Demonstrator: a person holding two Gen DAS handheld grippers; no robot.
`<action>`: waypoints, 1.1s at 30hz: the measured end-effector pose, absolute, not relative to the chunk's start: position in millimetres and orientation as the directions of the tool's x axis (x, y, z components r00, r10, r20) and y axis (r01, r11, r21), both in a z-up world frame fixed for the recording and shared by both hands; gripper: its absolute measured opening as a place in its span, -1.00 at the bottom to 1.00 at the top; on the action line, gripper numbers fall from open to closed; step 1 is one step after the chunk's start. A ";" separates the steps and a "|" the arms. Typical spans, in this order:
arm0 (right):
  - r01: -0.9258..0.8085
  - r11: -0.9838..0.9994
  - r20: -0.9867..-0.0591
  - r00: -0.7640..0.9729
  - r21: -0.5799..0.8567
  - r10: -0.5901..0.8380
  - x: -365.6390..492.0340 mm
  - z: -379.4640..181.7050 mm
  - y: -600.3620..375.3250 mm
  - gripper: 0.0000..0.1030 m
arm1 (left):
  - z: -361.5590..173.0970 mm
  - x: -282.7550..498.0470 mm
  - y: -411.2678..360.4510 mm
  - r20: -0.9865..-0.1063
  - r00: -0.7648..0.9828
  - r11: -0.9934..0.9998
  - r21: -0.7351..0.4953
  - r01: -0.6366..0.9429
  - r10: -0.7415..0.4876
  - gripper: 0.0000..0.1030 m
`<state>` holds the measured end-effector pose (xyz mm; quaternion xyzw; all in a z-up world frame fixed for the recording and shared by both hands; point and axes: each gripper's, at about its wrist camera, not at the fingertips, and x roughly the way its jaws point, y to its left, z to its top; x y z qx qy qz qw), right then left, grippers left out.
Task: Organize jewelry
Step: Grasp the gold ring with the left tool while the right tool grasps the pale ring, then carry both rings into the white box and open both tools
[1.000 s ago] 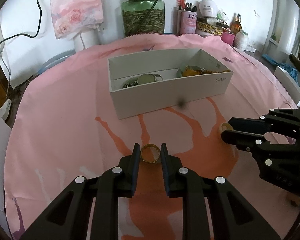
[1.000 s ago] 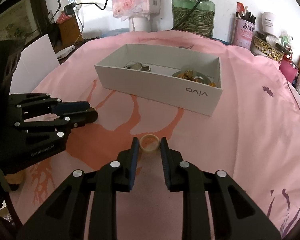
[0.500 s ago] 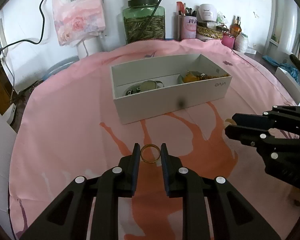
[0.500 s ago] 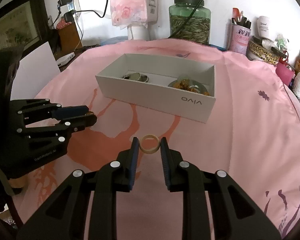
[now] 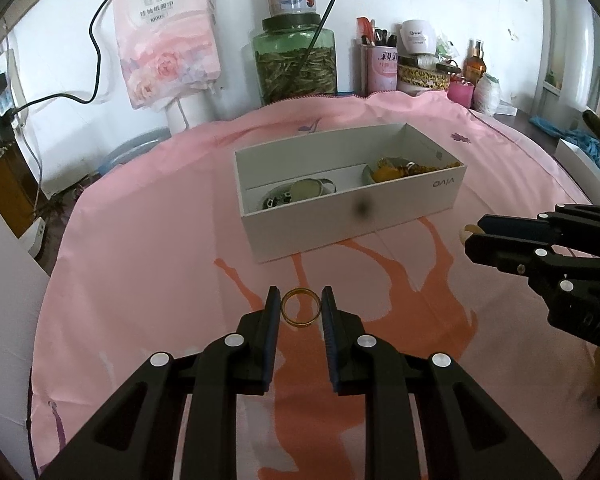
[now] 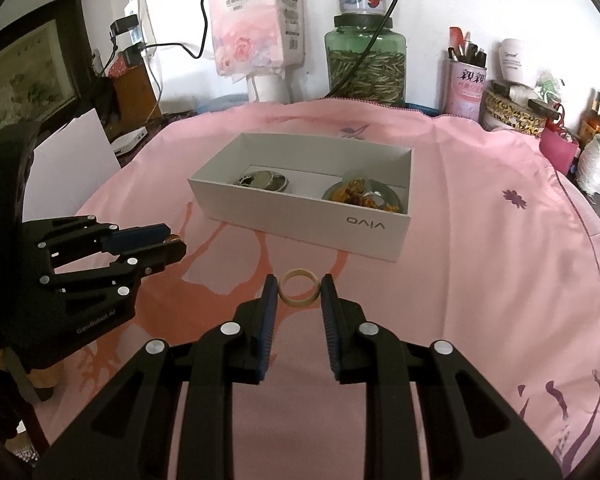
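My left gripper point(image 5: 300, 307) is shut on a thin gold bangle point(image 5: 301, 307) and holds it above the pink cloth. My right gripper point(image 6: 299, 288) is shut on a wide cream bangle point(image 6: 299, 288), also lifted off the cloth. A white two-part box point(image 5: 352, 216) stands ahead of both; its left part holds pale and dark bangles point(image 5: 300, 194), its right part holds amber jewelry point(image 5: 400, 170). The box also shows in the right wrist view point(image 6: 312, 220). The right gripper appears at the right of the left wrist view point(image 5: 470, 238), the left gripper at the left of the right wrist view point(image 6: 172, 242).
The pink cloth point(image 5: 140, 240) covers a round table. Along the back edge stand a green jar point(image 5: 296, 60), a tissue pack point(image 5: 164, 36), a pink pen cup point(image 5: 380, 68) and small bottles point(image 5: 476, 64). A white board point(image 6: 68, 164) leans at the left.
Both grippers have risen from the cloth with their bangles held, and the box now sits lower and farther in both views.
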<state>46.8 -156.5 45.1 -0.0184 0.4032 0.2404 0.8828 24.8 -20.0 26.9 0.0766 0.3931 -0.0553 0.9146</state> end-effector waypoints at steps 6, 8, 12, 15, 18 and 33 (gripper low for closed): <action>-0.433 0.886 -0.713 0.567 0.168 0.412 46.6 46.7 -158.7 -0.58 | 27.9 23.2 -20.5 -0.719 0.694 0.982 0.103 0.155 -0.034 -0.60; -0.432 0.886 -0.712 0.568 0.169 0.413 46.5 47.3 -159.0 -0.58 | 28.3 23.2 -20.6 -0.717 0.696 0.982 0.105 0.154 -0.032 -0.59; -0.431 0.886 -0.708 0.572 0.170 0.414 45.6 48.2 -159.6 -0.58 | 28.9 22.5 -20.9 -0.714 0.700 0.982 0.109 0.152 -0.029 -0.59; -0.430 0.887 -0.706 0.574 0.170 0.414 45.6 49.1 -160.0 -0.58 | 29.0 22.4 -21.0 -0.712 0.702 0.982 0.112 0.151 -0.027 -0.59; -0.429 0.887 -0.703 0.577 0.172 0.416 45.4 50.2 -160.7 -0.58 | 28.6 21.8 -21.2 -0.712 0.702 0.982 0.112 0.151 -0.027 -0.59; -0.418 0.877 -0.620 0.630 0.237 0.467 49.7 92.8 -172.6 -0.58 | 62.9 37.8 -13.3 -0.681 0.732 0.991 0.101 0.090 0.003 -0.59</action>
